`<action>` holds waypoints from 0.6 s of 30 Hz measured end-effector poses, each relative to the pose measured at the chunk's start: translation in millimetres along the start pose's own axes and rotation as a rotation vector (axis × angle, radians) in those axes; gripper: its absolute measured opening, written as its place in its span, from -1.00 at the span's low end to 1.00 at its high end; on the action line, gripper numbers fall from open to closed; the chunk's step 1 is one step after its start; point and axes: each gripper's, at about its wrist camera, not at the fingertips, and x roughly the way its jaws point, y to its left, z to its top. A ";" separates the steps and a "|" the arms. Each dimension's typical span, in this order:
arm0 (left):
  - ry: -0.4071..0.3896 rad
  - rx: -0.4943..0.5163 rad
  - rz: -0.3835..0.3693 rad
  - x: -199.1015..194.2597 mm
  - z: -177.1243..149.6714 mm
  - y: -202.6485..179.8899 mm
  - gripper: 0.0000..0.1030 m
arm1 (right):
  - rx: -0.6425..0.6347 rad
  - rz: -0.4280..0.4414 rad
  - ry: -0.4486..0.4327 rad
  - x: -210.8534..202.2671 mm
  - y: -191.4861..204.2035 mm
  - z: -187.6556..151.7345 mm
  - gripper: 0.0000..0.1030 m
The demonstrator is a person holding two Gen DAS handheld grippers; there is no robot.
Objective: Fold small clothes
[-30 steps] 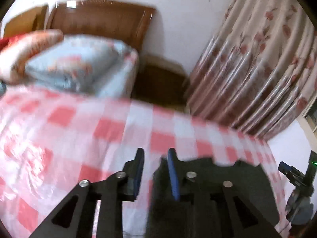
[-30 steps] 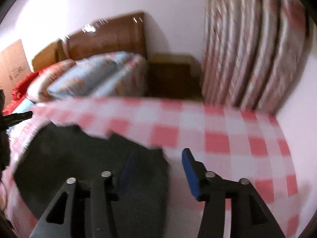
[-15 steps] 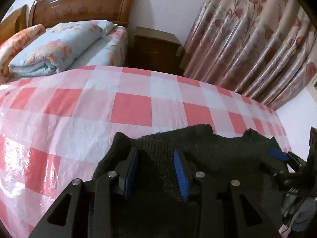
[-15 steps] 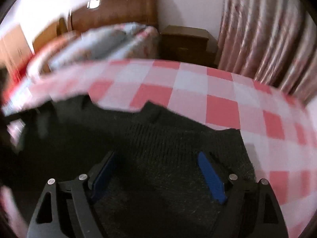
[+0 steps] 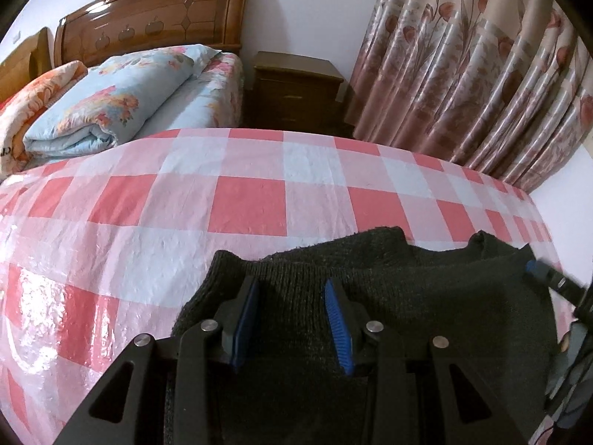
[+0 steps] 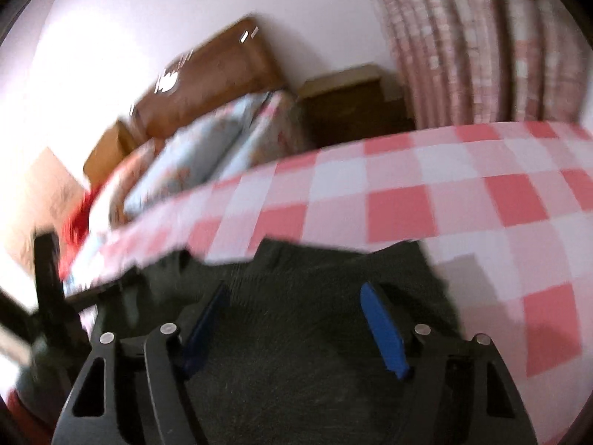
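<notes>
Dark knitted sweater (image 5: 389,296) lay on the near part of the checked tablecloth (image 5: 244,200), both grippers released above it.

My right wrist view was motion-blurred; the sweater's near edge was cut off in both. I had the left gripper (image 5: 292,315) parted, the right gripper (image 6: 296,322) wider. Only the left view showed the folded blue quilt (image 5: 111,100) and nightstand (image 5: 296,92) sharply, far left.

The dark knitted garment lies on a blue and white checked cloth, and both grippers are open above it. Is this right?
Not quite. The cloth is pink and white checked, not blue, as the left wrist view shows. The rest holds: the dark knitted garment lies on it, and the left gripper and the right gripper are both open above it.
</notes>
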 end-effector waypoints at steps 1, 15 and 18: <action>0.000 0.013 0.017 0.8 -0.3 -3.1 -0.27 | 0.033 -0.015 -0.020 -3.6 -5.4 -0.4 1.00; -0.043 0.070 0.005 -27.2 -10.7 -61.8 -0.27 | -0.196 -0.206 0.086 7.1 39.1 -6.4 1.00; -0.008 0.090 -0.019 -17.9 -22.4 -85.4 -0.27 | -0.350 -0.175 0.177 19.2 78.7 -25.9 1.00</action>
